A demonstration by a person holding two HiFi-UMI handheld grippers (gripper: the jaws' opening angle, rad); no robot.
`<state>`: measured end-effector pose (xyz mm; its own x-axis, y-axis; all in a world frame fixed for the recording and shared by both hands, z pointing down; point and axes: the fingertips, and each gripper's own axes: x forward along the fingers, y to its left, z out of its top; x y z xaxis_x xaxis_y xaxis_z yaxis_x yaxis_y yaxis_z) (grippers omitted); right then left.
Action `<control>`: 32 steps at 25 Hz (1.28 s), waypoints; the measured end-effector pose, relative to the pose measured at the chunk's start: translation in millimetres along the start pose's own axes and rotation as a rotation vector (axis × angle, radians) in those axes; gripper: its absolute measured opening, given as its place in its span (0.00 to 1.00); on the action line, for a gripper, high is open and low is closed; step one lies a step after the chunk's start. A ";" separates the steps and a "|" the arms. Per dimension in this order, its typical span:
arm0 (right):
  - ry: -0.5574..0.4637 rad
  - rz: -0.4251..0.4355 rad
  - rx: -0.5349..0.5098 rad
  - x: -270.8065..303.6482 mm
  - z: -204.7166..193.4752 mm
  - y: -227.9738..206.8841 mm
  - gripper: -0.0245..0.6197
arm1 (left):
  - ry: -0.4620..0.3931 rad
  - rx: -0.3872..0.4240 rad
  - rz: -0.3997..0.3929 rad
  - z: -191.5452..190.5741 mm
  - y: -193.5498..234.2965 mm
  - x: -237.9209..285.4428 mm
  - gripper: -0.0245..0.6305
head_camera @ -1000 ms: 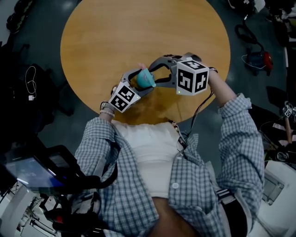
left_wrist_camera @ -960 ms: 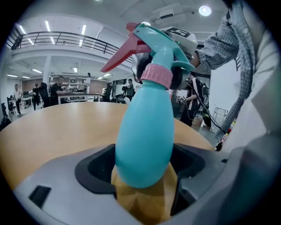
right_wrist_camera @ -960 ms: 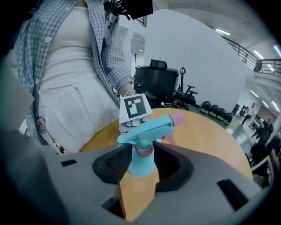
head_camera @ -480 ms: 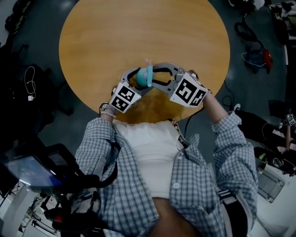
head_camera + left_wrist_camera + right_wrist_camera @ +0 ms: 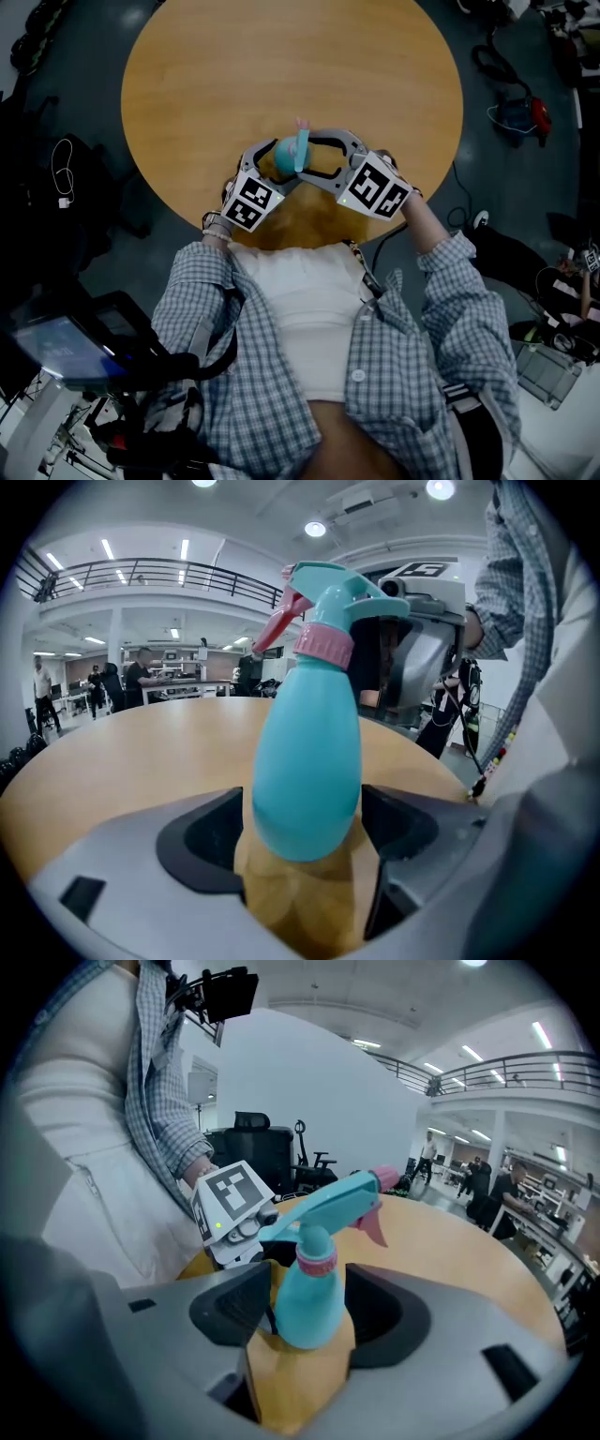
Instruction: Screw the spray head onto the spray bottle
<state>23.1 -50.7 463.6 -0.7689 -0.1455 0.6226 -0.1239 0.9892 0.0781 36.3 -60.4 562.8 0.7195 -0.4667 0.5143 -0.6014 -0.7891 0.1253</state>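
- Nearest, a person in a checked shirt [image 5: 469, 309] holds both grippers out over the near edge of the round wooden bench [image 5: 281, 56]
- The left gripper [image 5: 277, 167] comes in from the near left; its jaws are closed on the lower body of the teal spray bottle [image 5: 305, 761], one dark pad against each side; it holds the bottle over the bench just inside the near edge
- The right gripper [image 5: 307, 155] comes in from the near right, opposite the left; its jaws have just been opening and now stand wide, one on either side of the bottle's body; the pads do not press on it
- In the right gripper view, the left gripper's marker cube [image 5: 230, 1199] shows just behind the bottle
- The teal spray head [image 5: 342, 588] sits on the bottle's neck above a pink collar [image 5: 323, 647]; its pink trigger [image 5: 277, 625] points towards the far side of the bench
- Beyond the bottle, the bench top runs on to its far edge
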 end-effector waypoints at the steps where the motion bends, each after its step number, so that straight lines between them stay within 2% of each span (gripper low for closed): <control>1: -0.008 -0.006 0.027 -0.3 -3.0 0.3 0.39 | 0.009 0.007 0.001 -4.0 -0.1 -2.8 0.63; 5: -0.031 -0.050 0.120 -5.7 -15.9 2.6 0.38 | 0.030 0.012 0.037 -20.5 2.7 -21.6 0.63; 8: 0.000 -0.128 0.123 -9.9 -33.9 6.0 0.38 | 0.024 -0.027 0.064 -21.0 6.7 -42.3 0.60; 12: -0.021 -0.213 0.170 -17.6 -48.8 22.8 0.15 | -0.020 -0.070 0.125 -20.6 7.6 -64.7 0.35; 13: -0.041 -0.226 0.201 -19.3 -50.4 26.9 0.06 | -0.030 -0.078 0.147 -19.7 8.3 -69.2 0.29; 17: -0.088 -0.270 0.335 -15.4 -57.4 35.5 0.03 | -0.065 -0.093 0.214 -13.0 16.6 -84.6 0.06; 24: -0.171 -0.353 0.534 -16.0 -69.6 30.8 0.03 | -0.096 -0.073 0.180 -9.2 7.8 -91.1 0.04; 32: -0.175 -0.369 0.565 -16.5 -73.6 29.1 0.03 | -0.105 -0.083 0.190 -10.8 11.2 -91.1 0.04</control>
<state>78.4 -18.2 512.9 -0.6976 -0.5183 0.4947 -0.6675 0.7211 -0.1859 -39.8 -22.4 526.5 0.6199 -0.6464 0.4448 -0.7530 -0.6494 0.1057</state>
